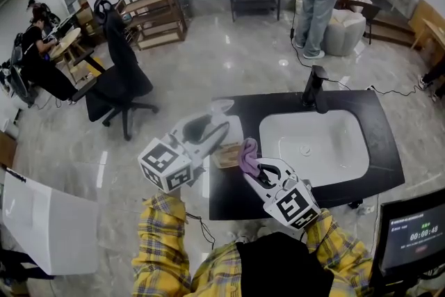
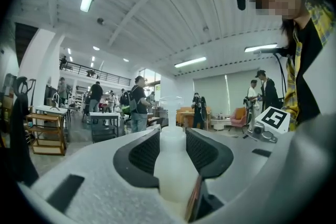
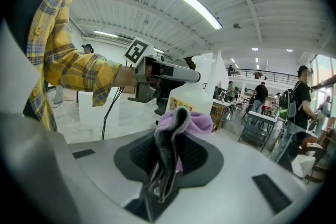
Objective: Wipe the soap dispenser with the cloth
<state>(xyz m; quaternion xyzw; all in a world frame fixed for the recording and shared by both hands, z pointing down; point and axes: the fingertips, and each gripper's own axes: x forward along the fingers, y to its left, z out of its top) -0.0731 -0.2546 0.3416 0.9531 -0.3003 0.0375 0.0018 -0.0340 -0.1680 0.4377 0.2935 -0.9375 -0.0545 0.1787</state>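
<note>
My left gripper point(image 1: 214, 138) point(image 2: 172, 147) is shut on the soap dispenser point(image 2: 171, 165), a translucent white pump bottle with a tan label point(image 1: 227, 155). It holds the bottle off the counter's left end. In the right gripper view the dispenser point(image 3: 195, 93) stands just beyond the cloth, gripped from the left near its top. My right gripper point(image 1: 252, 165) point(image 3: 169, 150) is shut on a bunched purple cloth point(image 1: 247, 151) point(image 3: 190, 123). The cloth's tip is close against the bottle's side; whether they touch I cannot tell.
A black counter point(image 1: 361, 108) carries a white sink point(image 1: 313, 142) and a black faucet point(image 1: 314, 90). A black office chair point(image 1: 122, 80) stands to the left, a white box point(image 1: 49, 226) at lower left, a monitor point(image 1: 411, 233) at lower right. People stand further off.
</note>
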